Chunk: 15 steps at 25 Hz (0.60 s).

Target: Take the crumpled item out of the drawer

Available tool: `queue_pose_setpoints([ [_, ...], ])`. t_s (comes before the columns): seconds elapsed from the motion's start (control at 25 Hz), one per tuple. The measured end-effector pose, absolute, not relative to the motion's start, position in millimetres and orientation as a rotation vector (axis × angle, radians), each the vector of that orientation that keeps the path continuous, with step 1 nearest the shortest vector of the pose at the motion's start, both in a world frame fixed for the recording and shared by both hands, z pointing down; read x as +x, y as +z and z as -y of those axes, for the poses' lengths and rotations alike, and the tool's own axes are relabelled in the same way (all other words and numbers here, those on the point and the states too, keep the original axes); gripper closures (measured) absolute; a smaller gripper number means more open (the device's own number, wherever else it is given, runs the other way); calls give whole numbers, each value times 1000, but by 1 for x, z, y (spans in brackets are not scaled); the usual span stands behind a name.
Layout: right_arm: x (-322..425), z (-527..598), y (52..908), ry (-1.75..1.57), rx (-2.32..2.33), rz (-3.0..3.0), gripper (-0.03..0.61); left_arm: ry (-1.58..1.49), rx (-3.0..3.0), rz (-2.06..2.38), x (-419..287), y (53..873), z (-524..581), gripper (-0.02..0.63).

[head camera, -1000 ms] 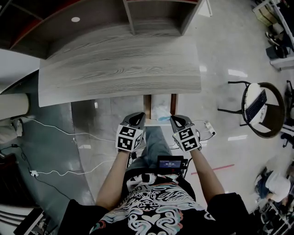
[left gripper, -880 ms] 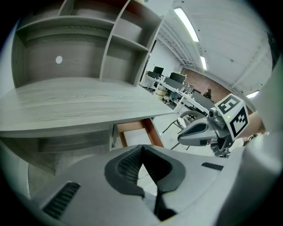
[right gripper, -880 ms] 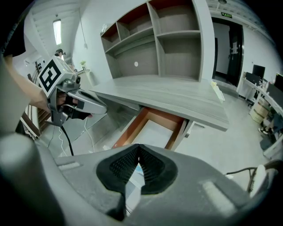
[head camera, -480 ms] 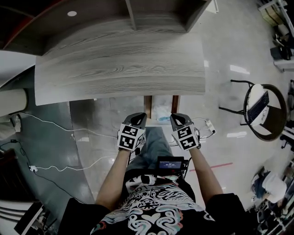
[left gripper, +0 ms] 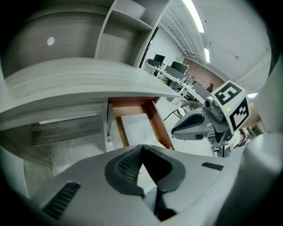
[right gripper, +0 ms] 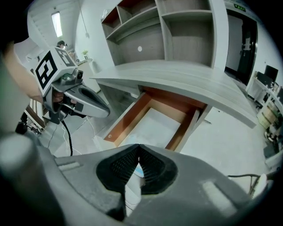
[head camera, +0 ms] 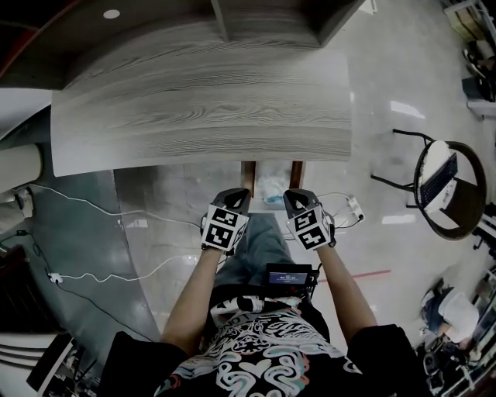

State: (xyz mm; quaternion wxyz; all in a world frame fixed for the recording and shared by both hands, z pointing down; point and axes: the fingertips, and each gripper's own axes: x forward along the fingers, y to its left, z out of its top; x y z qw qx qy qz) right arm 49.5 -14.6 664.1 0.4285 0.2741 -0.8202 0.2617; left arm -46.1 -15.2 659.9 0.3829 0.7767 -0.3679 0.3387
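Note:
The wooden drawer (head camera: 248,175) stands pulled out from under the grey desk (head camera: 201,101). Inside it lies a pale crumpled item (head camera: 272,188) with a bit of blue at its near end. My left gripper (head camera: 235,200) hovers just before the drawer's front left corner, jaws shut and empty. My right gripper (head camera: 294,198) is at the front right corner, also shut and empty. In the left gripper view the drawer (left gripper: 155,120) shows ahead with the right gripper (left gripper: 196,126) beside it. In the right gripper view the drawer (right gripper: 127,118) lies below, and the crumpled item (right gripper: 138,170) peeks out behind the shut jaws.
A shelf unit (head camera: 263,19) rises behind the desk. White cables (head camera: 116,225) trail over the floor on the left; a power strip (head camera: 353,209) lies right of the drawer. A round chair (head camera: 446,186) holding a keyboard stands at the right.
Both grippers have edged slightly forward toward the drawer front and a little closer together. The head view has shifted, so the desk sits lower in frame.

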Motion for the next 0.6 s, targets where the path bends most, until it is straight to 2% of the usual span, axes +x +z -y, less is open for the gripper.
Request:
queue_pose_setpoints([
  [0.6,36,12,697,625,568,2022,564,931,1963,870,-35,690,7,609],
])
